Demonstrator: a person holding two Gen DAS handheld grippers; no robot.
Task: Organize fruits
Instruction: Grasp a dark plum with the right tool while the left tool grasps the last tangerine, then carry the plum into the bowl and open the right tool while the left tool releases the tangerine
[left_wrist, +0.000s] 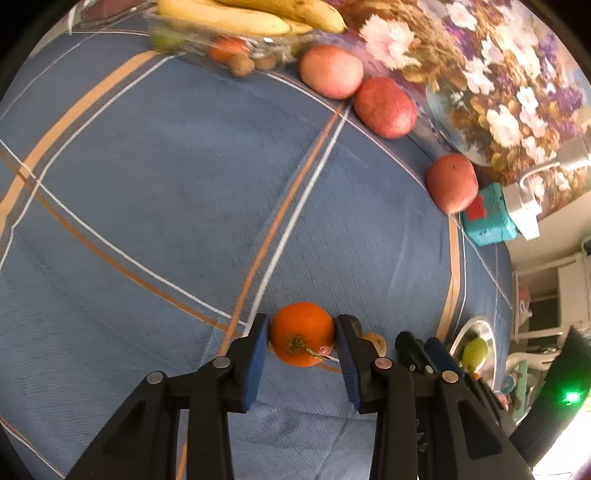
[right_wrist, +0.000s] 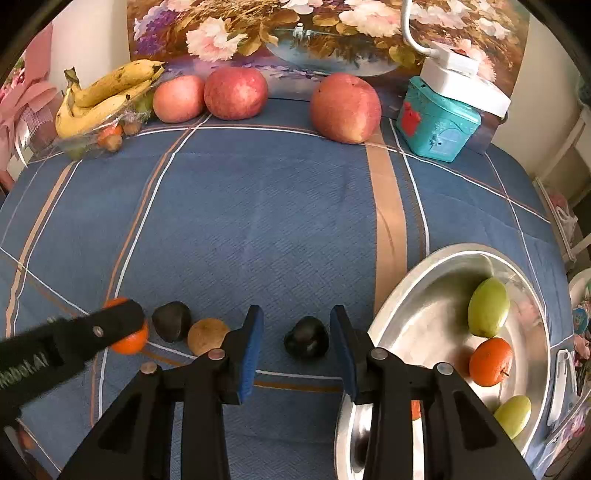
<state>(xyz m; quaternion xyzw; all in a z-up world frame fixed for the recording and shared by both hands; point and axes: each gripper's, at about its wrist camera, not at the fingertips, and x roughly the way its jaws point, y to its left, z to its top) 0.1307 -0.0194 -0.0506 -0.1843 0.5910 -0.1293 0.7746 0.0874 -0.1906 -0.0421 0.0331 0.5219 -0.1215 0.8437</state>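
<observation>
My left gripper is shut on an orange mandarin on the blue cloth; it also shows in the right wrist view under the left fingers. My right gripper is open around a dark fruit, with a gap on both sides. A second dark fruit and a brown kiwi lie between the grippers. A silver tray at the right holds two green fruits and an orange.
Three red apples and a bag with bananas line the far edge below a flower picture. A teal box with a white charger stands at the far right. The tablecloth is blue with stripes.
</observation>
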